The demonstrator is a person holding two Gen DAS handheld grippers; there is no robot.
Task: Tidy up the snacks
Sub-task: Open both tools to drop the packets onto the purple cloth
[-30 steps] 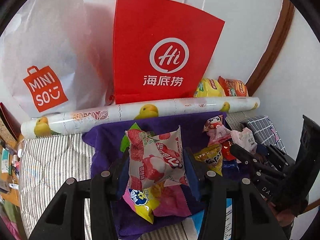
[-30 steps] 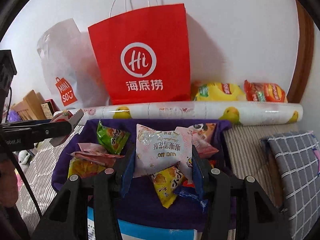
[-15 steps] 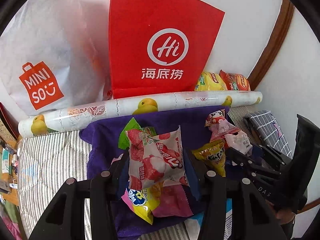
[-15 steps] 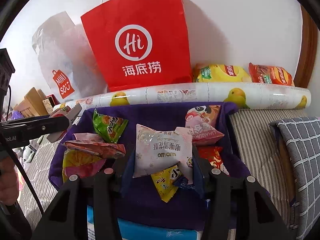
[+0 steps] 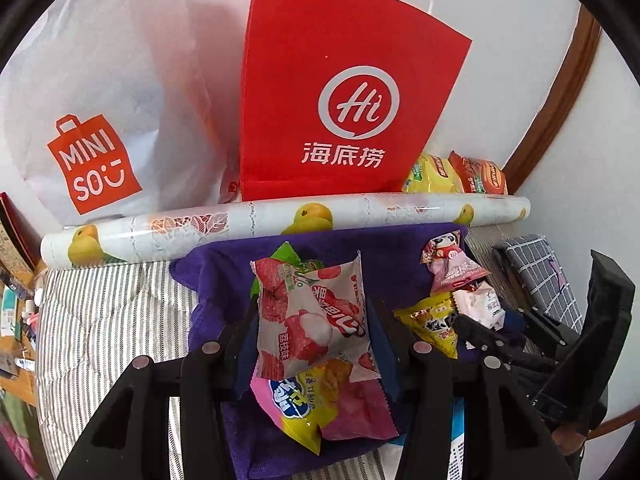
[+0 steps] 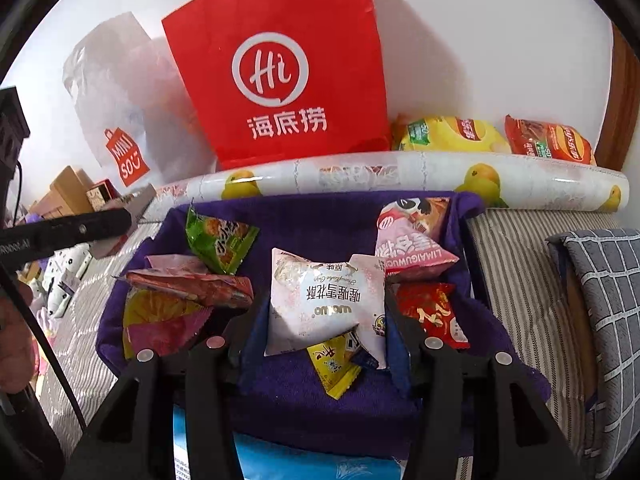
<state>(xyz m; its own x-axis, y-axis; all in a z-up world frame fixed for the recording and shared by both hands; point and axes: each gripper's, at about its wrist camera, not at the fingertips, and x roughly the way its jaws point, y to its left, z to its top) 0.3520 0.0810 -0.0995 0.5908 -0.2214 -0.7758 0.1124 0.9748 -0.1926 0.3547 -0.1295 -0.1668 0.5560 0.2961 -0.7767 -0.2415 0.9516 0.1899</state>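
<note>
My left gripper (image 5: 310,320) is shut on a pink and white lychee snack packet (image 5: 310,312) and holds it above the purple cloth (image 5: 224,272). My right gripper (image 6: 326,312) is shut on a pale pink nougat packet (image 6: 324,304) over the same purple cloth (image 6: 288,220). Several loose snack packets lie on the cloth, among them a green one (image 6: 218,240), a yellow and pink one (image 5: 316,408) and a pink panda packet (image 6: 412,236). The right gripper's body also shows at the right of the left wrist view (image 5: 560,340).
A red paper bag (image 5: 340,88) and a white Miniso bag (image 5: 92,120) stand against the back wall behind a printed roll (image 5: 280,220). Yellow (image 6: 444,134) and red chip bags (image 6: 548,144) lie at the back right. A grey checked cushion (image 6: 608,288) is at right.
Both grippers have kept their packets and tilted down a little over the cloth. The red bag and the roll now sit higher in the right wrist view, and more of the cloth shows.
</note>
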